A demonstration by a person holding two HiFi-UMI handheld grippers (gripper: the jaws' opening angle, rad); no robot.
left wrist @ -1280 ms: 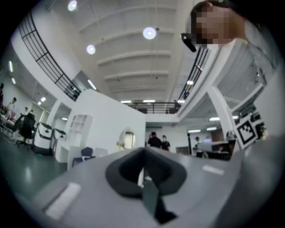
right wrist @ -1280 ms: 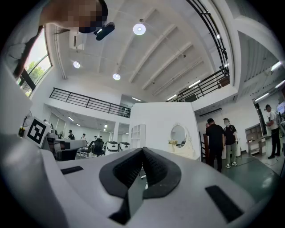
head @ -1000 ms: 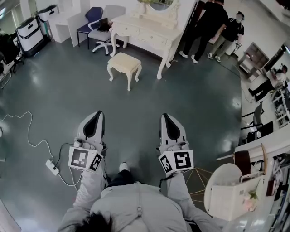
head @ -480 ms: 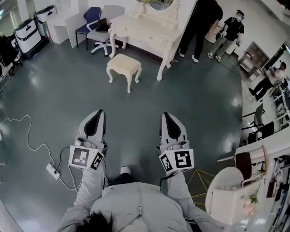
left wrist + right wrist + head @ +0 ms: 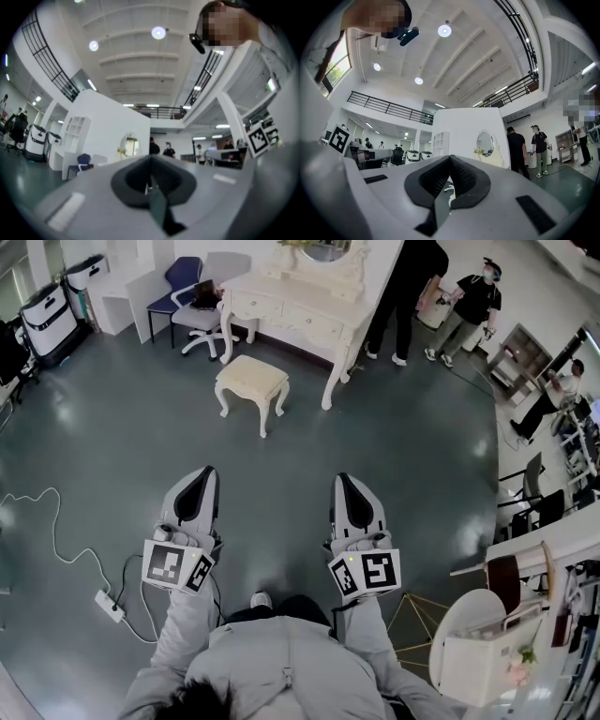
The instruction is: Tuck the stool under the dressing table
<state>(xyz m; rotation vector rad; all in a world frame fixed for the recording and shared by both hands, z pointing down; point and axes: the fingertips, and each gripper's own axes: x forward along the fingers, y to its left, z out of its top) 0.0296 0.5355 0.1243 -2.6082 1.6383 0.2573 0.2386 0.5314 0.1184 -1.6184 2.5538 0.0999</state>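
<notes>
In the head view a cream stool point(image 5: 249, 380) with curved legs stands on the grey floor in front of the white dressing table point(image 5: 300, 307), outside its leg space. Its oval mirror point(image 5: 485, 143) shows far off in the right gripper view. My left gripper point(image 5: 201, 478) and right gripper point(image 5: 344, 483) are held side by side well short of the stool, both shut and empty. In the left gripper view the left gripper point(image 5: 150, 159) points slightly upward at the room, its jaws meeting with nothing between them. The right gripper point(image 5: 450, 159) looks the same.
A blue chair point(image 5: 175, 282) and a grey office chair point(image 5: 206, 306) stand left of the dressing table. Two people point(image 5: 406, 287) stand to its right. A white cable and power strip point(image 5: 109, 605) lie on the floor at my left. A round white table point(image 5: 469, 634) sits at lower right.
The stool and dressing table have shifted slightly up and left in the head view as I walk. Both grippers keep the same pose, shut. The people by the table have moved a little.
</notes>
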